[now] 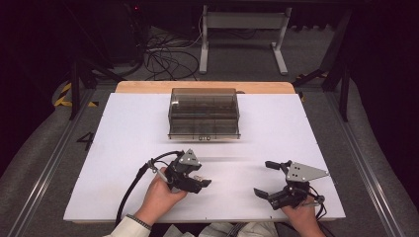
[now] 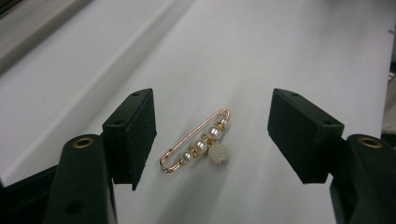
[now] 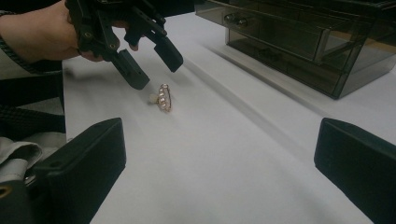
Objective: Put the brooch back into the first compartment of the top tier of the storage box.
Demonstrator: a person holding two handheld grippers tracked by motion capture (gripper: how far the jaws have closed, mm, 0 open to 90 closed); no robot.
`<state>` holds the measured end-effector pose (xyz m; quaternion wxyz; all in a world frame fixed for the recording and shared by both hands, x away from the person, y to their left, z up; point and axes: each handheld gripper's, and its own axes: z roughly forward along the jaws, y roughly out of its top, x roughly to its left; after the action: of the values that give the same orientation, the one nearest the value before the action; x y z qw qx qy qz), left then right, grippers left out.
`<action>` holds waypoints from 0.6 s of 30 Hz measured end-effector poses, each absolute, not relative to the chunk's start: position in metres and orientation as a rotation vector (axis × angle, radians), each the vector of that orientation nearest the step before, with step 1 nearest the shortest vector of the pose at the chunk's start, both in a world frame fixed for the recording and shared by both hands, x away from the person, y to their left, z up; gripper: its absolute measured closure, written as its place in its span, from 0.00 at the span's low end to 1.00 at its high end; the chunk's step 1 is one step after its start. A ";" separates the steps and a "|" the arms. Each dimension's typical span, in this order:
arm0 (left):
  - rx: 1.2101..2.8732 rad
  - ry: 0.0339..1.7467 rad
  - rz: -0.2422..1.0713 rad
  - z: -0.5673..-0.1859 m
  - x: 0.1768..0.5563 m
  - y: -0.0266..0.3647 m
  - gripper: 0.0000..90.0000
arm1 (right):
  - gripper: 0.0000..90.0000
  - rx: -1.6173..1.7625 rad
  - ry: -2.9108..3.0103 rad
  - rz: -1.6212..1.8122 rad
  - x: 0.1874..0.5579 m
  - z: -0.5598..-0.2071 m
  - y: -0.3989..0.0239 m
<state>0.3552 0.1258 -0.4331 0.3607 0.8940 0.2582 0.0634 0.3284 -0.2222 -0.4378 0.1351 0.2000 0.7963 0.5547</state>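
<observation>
White table; smoky clear drawer box at far centre. Right gripper near edge, jaws wide, empty. Left gripper jaws wide, straddling gold pearl brooch pin lying flat; in the left gripper view, long axis diagonal, clasp lower-left.

left claw – jaws apart | right claw – jaws apart
</observation>
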 end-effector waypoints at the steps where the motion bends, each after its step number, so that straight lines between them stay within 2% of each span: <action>1: 2.317 0.659 0.169 -0.433 0.355 0.125 0.39 | 0.03 0.580 2.307 1.607 0.328 -0.438 -0.222; 18: 2.394 0.630 0.203 -0.441 0.355 0.118 0.43 | 0.03 0.575 2.312 1.609 0.328 -0.438 -0.222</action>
<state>0.3552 0.1178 -0.4406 0.3229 0.9122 0.2402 0.0773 0.3283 -0.2222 -0.4379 0.1331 0.1984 0.7970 0.5547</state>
